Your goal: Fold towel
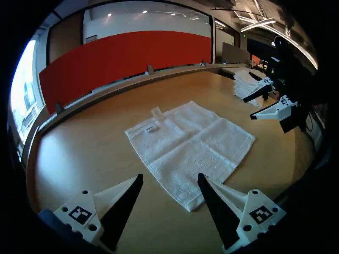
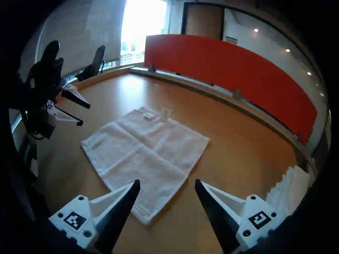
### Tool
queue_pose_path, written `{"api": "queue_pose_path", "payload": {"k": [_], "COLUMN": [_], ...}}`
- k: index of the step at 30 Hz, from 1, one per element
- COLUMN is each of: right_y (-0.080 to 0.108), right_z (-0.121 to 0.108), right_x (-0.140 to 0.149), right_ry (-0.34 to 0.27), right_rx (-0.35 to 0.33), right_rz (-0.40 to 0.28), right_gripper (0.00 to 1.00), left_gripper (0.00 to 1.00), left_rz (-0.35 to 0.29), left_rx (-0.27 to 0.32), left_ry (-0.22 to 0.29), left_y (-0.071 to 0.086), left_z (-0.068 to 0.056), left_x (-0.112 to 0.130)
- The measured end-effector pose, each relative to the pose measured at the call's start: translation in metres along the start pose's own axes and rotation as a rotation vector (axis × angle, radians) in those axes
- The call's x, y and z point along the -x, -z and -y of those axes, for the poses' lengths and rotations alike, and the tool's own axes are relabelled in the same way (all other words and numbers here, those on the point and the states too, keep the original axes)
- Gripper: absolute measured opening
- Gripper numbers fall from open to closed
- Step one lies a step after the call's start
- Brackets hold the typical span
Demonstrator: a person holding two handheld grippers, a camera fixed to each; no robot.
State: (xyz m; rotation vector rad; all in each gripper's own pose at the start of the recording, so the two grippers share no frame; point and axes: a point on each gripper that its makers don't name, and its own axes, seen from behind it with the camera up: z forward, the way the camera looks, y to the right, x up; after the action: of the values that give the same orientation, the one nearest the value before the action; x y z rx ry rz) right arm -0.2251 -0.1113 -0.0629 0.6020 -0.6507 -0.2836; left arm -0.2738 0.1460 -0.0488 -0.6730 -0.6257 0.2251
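White towel (image 1: pixel 190 144) lies flat and unfolded, mid desk (image 1: pixel 84 148), turned diagonal so a corner points at each gripper. Its sewn label sits by the edge toward the red panel (image 1: pixel 127 55). In the left gripper view, the left gripper (image 1: pixel 169 175) is wide open and empty, just short of the nearest towel corner, which lies closer to its right-hand finger. In the right gripper view, the right gripper (image 2: pixel 166 181) is also wide open, nothing held, its nearest corner just ahead by the left-hand finger. Those look like two adjacent corners of the edge away from the label, one per gripper, neither nearer. Likely next: pinch both, carry toward the label edge. Stack of folded towels (image 2: pixel 292 190) at the desk edge, well apart.
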Motion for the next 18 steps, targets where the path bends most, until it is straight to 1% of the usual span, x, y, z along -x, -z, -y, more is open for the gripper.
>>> {"api": "queue_pose_path", "payload": {"k": [9,18], "right_y": [-0.008,-0.012], "right_z": [0.014,0.025], "right_x": [0.031,0.055], "right_ry": [0.026,0.026], "right_rx": [-0.038,-0.076], "right_rz": [0.062,0.117], "right_gripper": [1.0,1.0], "left_gripper": [0.96,0.96], "left_rz": [0.048,0.093], "left_rx": [0.038,0.08], "left_ry": [-0.031,-0.049], "left_y": [-0.013,-0.021], "left_z": [-0.011,-0.024], "left_x": [0.023,0.044]}}
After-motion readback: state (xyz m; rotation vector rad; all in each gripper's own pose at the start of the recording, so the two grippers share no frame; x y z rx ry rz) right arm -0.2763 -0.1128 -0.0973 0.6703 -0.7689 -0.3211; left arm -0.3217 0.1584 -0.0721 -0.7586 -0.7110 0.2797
